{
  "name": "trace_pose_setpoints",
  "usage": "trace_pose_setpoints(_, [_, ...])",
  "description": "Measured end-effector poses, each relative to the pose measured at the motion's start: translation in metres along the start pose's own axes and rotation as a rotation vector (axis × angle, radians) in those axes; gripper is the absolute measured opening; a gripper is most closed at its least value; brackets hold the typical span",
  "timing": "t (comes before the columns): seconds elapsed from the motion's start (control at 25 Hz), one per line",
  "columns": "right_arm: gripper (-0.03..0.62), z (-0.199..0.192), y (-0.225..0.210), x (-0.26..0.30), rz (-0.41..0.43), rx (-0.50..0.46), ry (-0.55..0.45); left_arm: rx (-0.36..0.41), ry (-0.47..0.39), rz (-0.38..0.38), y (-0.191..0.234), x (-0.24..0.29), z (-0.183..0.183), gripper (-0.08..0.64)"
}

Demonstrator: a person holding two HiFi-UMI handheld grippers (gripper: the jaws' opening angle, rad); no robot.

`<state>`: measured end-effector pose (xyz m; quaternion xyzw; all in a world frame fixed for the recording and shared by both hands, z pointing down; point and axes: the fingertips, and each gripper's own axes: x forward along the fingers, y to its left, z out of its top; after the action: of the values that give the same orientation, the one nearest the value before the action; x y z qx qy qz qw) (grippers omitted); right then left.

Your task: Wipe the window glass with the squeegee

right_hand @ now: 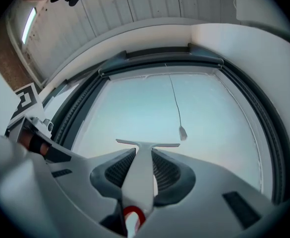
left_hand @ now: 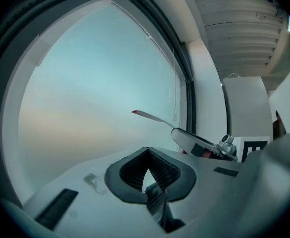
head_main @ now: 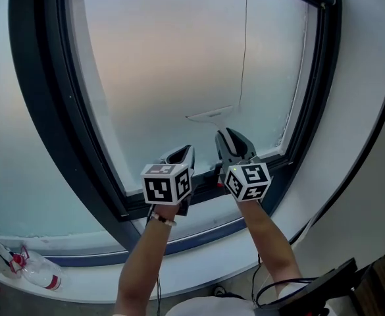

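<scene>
A white squeegee (right_hand: 141, 167) with a red end on its handle is clamped between the jaws of my right gripper (right_hand: 142, 170). Its blade (head_main: 210, 114) lies against the lower part of the frosted window glass (head_main: 179, 64). From the left gripper view the blade (left_hand: 149, 116) shows as a thin white bar with a red tip. My left gripper (left_hand: 147, 175) is shut with nothing between its jaws. It hangs just left of the right gripper (head_main: 226, 143), near the dark bottom frame (head_main: 199, 196).
A thin cord with a small pull (right_hand: 182, 132) hangs down the glass right of the blade. Dark window frames (head_main: 41, 97) bound the pane on both sides. A plastic bottle (head_main: 37, 272) lies on the white sill at lower left. Cables (head_main: 278, 288) run at lower right.
</scene>
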<state>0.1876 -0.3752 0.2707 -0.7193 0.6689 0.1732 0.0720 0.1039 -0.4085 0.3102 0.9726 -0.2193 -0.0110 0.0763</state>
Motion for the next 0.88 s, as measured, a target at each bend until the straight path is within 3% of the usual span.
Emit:
trace_pose_setpoints(0.32, [0.087,0.134,0.011,0.05,-0.004,-0.041,-0.18,0.14,-0.095,-0.001,0.003,-0.025,0.097,0.0])
trace_pose_setpoints(0.48, [0.087,0.201,0.002,0.067,-0.029,-0.032,-0.266,0.171,-0.161,-0.001,0.0,-0.033,0.142,0.0])
trace_pose_setpoints(0.68, [0.087,0.242,-0.011,0.095,-0.042,-0.037,-0.307,0.203,-0.236,0.011,0.004,-0.036,0.19,0.0])
trace_pose_setpoints(0.88, [0.087,0.275,-0.026,0.12,-0.066,-0.061,-0.34,0.229,-0.263,0.019,0.008,-0.027,0.213,0.0])
